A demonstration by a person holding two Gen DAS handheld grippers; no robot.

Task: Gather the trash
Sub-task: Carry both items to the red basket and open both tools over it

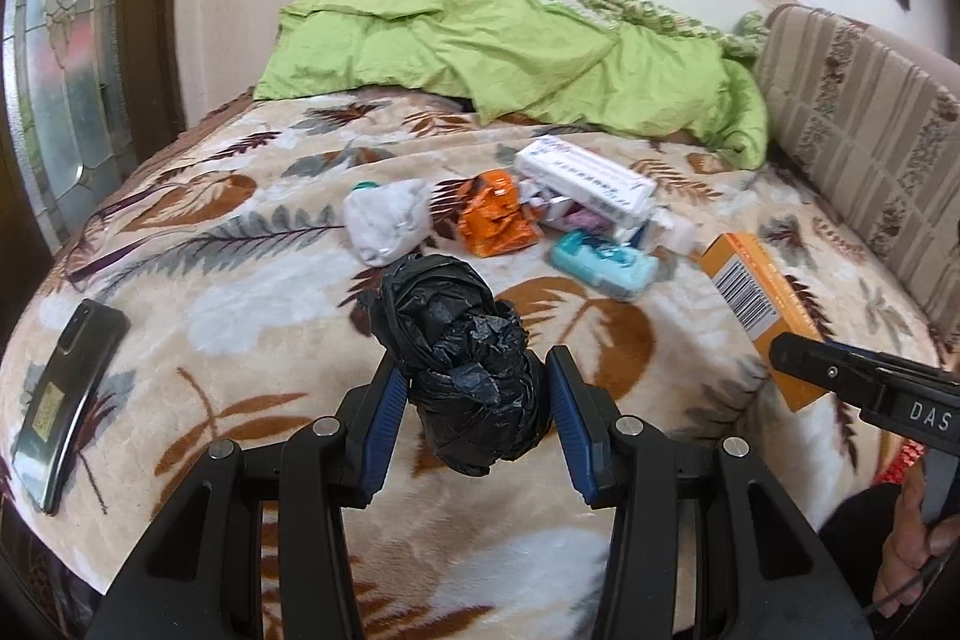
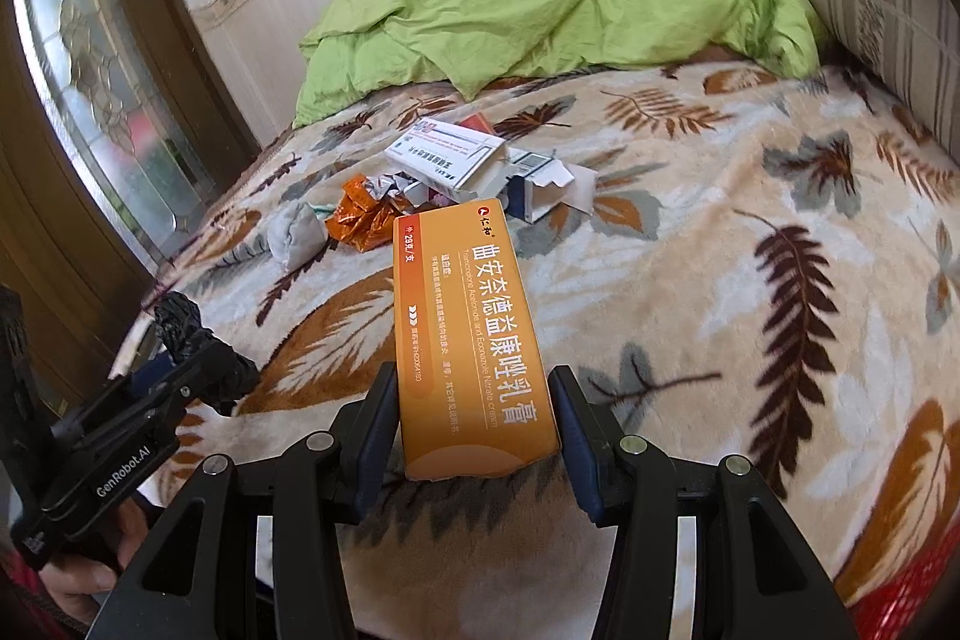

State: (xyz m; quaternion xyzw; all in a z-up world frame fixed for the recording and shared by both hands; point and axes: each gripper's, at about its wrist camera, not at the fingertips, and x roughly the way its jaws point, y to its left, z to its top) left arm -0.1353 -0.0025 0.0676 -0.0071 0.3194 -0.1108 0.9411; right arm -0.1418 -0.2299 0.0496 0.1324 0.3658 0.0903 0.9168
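Note:
My left gripper [image 1: 474, 361] is shut on a crumpled black plastic bag [image 1: 456, 334], held just above the leaf-patterned blanket [image 1: 240, 232]. The right wrist view shows the same bag [image 2: 180, 325] at the lower left. My right gripper [image 2: 474, 373] is shut on a long orange medicine box [image 2: 462, 316], which sticks out forward over the bed; that box [image 1: 759, 298] also shows at the right of the left wrist view. Further back lies a pile of trash: a white carton [image 1: 585, 184], an orange wrapper [image 1: 495, 214], a white crumpled bundle [image 1: 387, 220] and a teal pack [image 1: 603, 265].
A dark phone [image 1: 66, 400] lies near the bed's left edge. A green quilt [image 1: 510, 40] is heaped at the far end against the wall. A striped padded headboard [image 1: 858, 118] runs along the right side. A glass-panelled door [image 1: 66, 70] stands on the left.

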